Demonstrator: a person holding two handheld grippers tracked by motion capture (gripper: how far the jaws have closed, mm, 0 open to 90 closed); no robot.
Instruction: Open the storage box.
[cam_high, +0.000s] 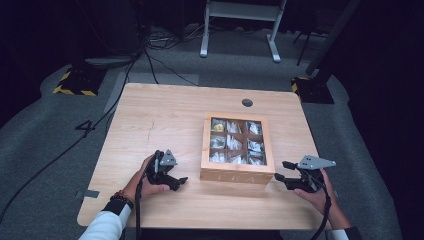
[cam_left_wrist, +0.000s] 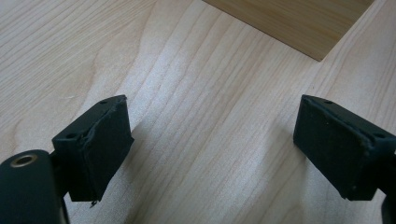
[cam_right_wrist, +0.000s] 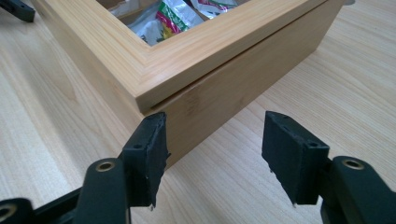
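Wooden box (cam_high: 237, 172) sits right of centre on the table (cam_high: 160, 120), glass-paned lid shut, nine compartments of packets (cam_high: 234, 142) showing through the pane. In the right gripper view, the lid seam is visible at the box's near corner (cam_right_wrist: 187, 93), with foil packets (cam_right_wrist: 170, 14) behind the pane.

Left gripper (cam_high: 175, 181) rests at 9 o'clock of the box, near its front-left corner but apart from it. Its fingers (cam_left_wrist: 100, 140) stand wide, bare table between them; the box corner (cam_left_wrist: 299, 23) lies ahead at 1 o'clock in the left gripper view.

Right gripper (cam_high: 281, 171) sits at 3 o'clock of the box's front-right corner, just beside it. Its fingers (cam_right_wrist: 149, 149) stand moderately wide, holding nothing; the box corner lies just beyond the fingertips, whether touching I cannot tell.
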